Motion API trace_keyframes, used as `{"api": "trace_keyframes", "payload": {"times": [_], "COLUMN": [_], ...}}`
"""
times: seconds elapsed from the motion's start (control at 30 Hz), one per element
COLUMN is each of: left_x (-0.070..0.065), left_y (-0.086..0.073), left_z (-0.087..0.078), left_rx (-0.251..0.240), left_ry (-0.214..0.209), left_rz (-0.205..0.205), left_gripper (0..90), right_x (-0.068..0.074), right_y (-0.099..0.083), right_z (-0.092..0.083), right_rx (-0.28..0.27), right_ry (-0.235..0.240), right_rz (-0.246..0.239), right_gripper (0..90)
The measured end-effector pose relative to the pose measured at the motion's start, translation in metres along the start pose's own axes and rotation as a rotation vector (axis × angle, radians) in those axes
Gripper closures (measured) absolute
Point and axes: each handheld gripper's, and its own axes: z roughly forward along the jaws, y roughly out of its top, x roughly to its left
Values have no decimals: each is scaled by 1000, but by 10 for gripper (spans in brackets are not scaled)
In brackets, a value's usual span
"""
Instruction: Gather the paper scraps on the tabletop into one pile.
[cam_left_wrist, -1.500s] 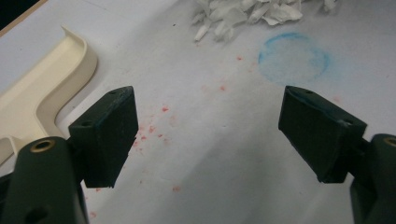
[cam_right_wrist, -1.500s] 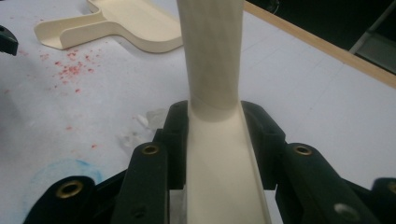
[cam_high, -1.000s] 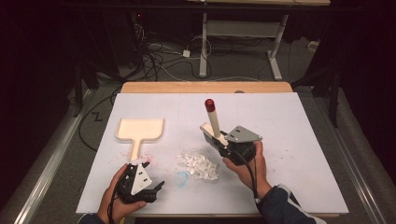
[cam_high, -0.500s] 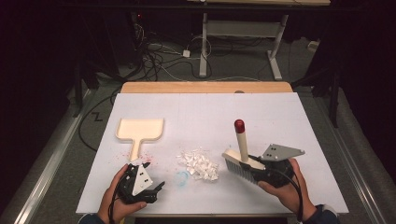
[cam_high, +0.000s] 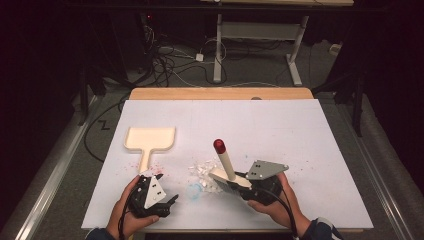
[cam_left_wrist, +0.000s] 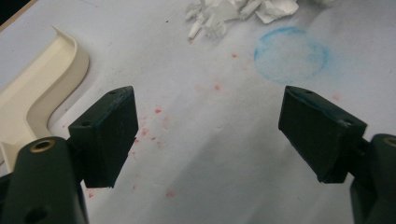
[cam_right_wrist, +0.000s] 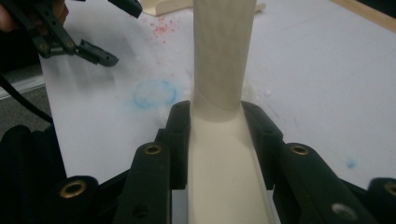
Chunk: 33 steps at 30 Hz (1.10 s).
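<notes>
— Which colours are seen on the table (cam_high: 310, 150)?
— A white sheet is laid over it, and a light wooden edge (cam_high: 220, 93) is seen at the far side. The sheet is marked with small red specks (cam_left_wrist: 154, 126) and a pale blue ring (cam_left_wrist: 290, 55).
— And the tools?
— The dustpan (cam_high: 150, 139) is cream. The brush (cam_high: 226, 165) is cream too, with a red tip on its handle. The paper scraps (cam_high: 204, 169) are white.
— The grippers?
— The left gripper (cam_high: 167, 202) and the right gripper (cam_high: 240, 186) are black, with grey plates and brass-coloured screws.

brush (cam_high: 227, 170): cream, red-tipped handle tilted up | paper scraps (cam_high: 202, 170): white heap, touching brush
</notes>
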Motion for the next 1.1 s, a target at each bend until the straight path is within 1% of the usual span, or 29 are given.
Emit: {"api": "trace_keyframes", "payload": {"times": [0.03,0.1,0.2,0.23,0.27,0.3,0.33,0.4,0.47,0.5,0.53,0.6,0.63,0.73,0.87,1.03,1.1], "left_x": [0,0,0,0,0,0,0,0,0,0,0,1,1,2,4,5,4], "left_y": [0,-1,-2,-2,-2,-2,-2,-2,-2,-2,-3,-3,-3,-3,-3,-4,-4], "left_z": [0,0,-1,-1,-1,-2,-2,-3,-3,-3,-3,-4,-4,-4,-3,-3,-4], "left_rx": [-1,2,3,2,1,3,3,3,5,5,1,2,2,5,3,11,7], "left_ry": [0,-1,1,3,4,7,7,9,12,14,18,21,25,35,42,45,47], "left_rz": [0,1,2,0,-2,-1,-1,0,1,-1,-2,-1,-2,2,-4,0,-1], "left_gripper": [189,189,189,189,189,189,189,189,188,188,188,188,188,188,188,188,188], "right_x": [1,1,-2,-3,-5,-10,-10,-12,-17,-21,-24,-29,-29,-36,-43,-51,-54], "right_y": [2,4,5,4,4,3,3,1,-2,-7,-10,-16,-16,-26,-37,-46,-49], "right_z": [2,2,-6,-10,-15,-26,-26,-37,-48,-57,-62,-70,-70,-79,-89,-96,-99], "right_rx": [5,5,-9,-16,-26,-45,-45,-52,-56,-53,-56,-54,-54,-45,-38,-32,-25], "right_ry": [-13,-21,-20,-28,-25,-15,-15,-21,-15,-25,-27,-18,-18,-17,9,36,59], "right_rz": [-16,-24,-18,-13,-8,-4,-4,-7,-15,-18,-18,5,5,11,45,86,109], "right_gripper": [676,676,676,676,676,676,676,676,676,676,676,676,676,676,676,676,676]}}
